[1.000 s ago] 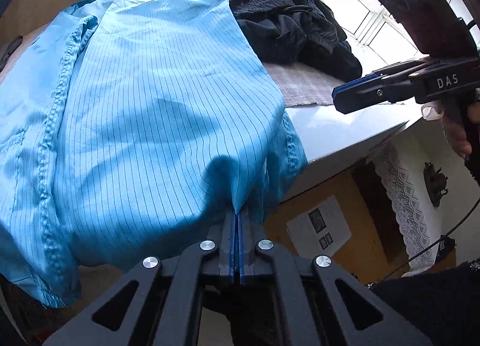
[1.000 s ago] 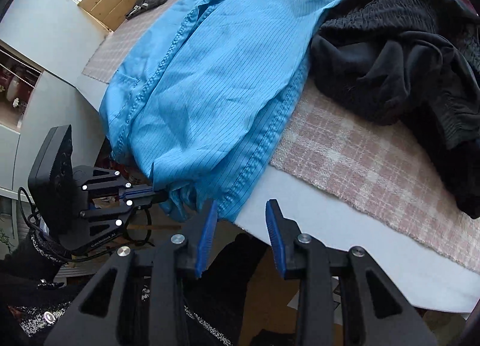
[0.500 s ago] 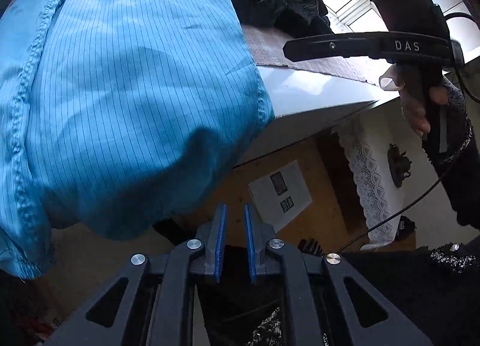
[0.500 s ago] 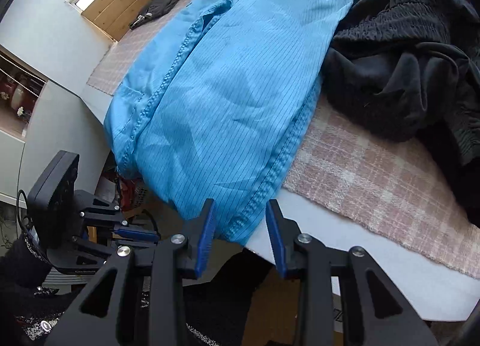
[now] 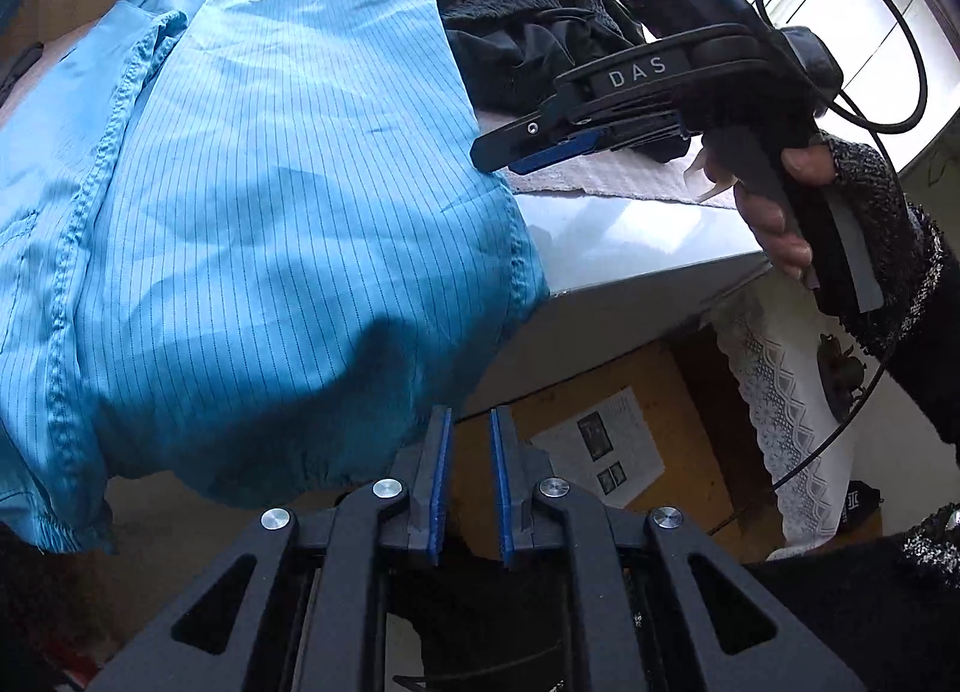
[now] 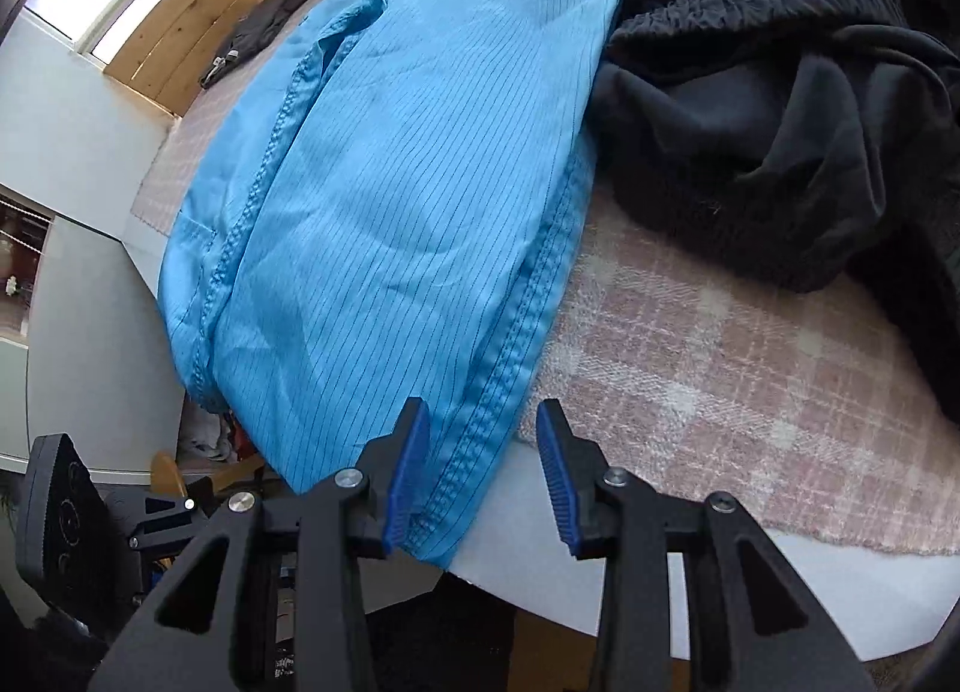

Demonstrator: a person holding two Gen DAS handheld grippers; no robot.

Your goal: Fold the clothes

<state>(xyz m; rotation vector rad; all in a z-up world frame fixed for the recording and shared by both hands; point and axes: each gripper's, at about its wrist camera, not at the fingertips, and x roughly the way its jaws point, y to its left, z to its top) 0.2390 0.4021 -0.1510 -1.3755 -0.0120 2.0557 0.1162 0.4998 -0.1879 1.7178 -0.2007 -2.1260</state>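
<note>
**Blue garment, hem overhanging the table edge; both grippers empty**

Item: a blue pinstriped garment was laid flat on a checked cloth over a white table. Its long axis ran away from the person, with the near hem draped past the table edge.

Right gripper: jaws were held wide apart and nothing was gripped. The stitched right-hand hem corner was seen lying between the blue pads, directly ahead. This gripper was judged the nearer one for the next grasp.

Left gripper: jaws were parted a little and were empty. It was held just below and beside the hanging hem, not touching it.

Adjacent: a heap of black clothing was noted touching the garment's right edge.

Containers: none were seen.
</note>
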